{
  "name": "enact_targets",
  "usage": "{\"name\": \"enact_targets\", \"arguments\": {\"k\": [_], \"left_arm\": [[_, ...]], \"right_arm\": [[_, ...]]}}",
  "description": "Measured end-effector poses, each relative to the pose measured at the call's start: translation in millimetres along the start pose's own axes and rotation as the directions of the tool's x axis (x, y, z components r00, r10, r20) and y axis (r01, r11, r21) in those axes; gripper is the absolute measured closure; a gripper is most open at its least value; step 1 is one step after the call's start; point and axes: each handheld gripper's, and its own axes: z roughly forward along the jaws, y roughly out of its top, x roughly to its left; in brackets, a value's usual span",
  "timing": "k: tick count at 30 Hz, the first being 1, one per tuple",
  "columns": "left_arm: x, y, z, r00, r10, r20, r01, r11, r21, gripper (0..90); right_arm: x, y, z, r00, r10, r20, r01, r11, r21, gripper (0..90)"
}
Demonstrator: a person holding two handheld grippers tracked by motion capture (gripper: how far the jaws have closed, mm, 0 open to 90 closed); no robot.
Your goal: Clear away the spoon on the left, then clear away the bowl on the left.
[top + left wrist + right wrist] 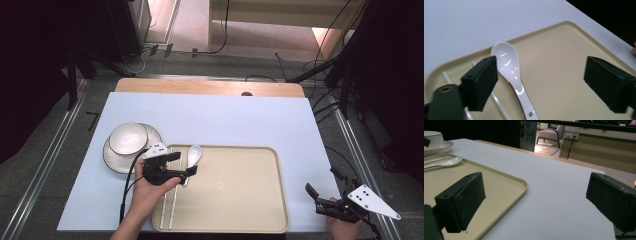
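Note:
A white ceramic spoon [193, 155] [509, 65] lies at the left end of a beige tray [280, 175] [559, 60], bowl end pointing away from me. Two white chopsticks [170, 205] [497, 103] lie beside it, closer to the tray's left rim. My left gripper [186, 164] [541, 82] hovers over the spoon's handle, open, its pads touching nothing. The spoon sits below, close to the left jaw. My right gripper [322, 182] [536, 202] is open and holds nothing, low over the table's front right corner, just off the tray [520, 188].
A white bowl [128, 138] [432, 137] stands on a white plate [112, 157] [441, 147] left of the tray. The pale sheet [225, 117] covers the table, wooden edge at the back. Cables and dark stands surround it.

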Motion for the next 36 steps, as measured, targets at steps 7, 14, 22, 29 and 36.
{"name": "enact_targets", "arguments": {"k": [7,14,22,29,36], "left_arm": [[15.6,2.0,-31.2,0.9997,-0.002,-0.023,0.0,0.9968,-0.08,0.0],[33.9,1.8,-62.8,0.9945,-0.029,-0.101,0.017,0.9928,-0.119,0.0],[51.2,3.5,-89.1,0.9838,-0.067,-0.166,0.039,0.9855,-0.165,0.0],[62.7,2.4,-103.8,0.9758,-0.093,-0.198,0.056,0.9809,-0.186,0.0],[73.1,0.2,-113.9,0.9667,-0.113,-0.23,0.068,0.9784,-0.195,0.0]], "right_arm": [[0.4,0.0,0.6,1.0,-0.004,0.001,0.004,1.0,0.001,2.5],[0.4,0.2,0.7,1.0,-0.007,0.0,0.007,1.0,0.001,2.5],[1.8,0.8,1.2,0.9999,-0.012,0.001,0.012,1.0,-0.002,2.4],[2.1,1.3,0.2,0.9998,-0.017,0.004,0.017,1.0,-0.004,2.4],[1.5,1.2,-0.4,0.9999,-0.016,0.005,0.016,1.0,-0.007,2.4]]}}
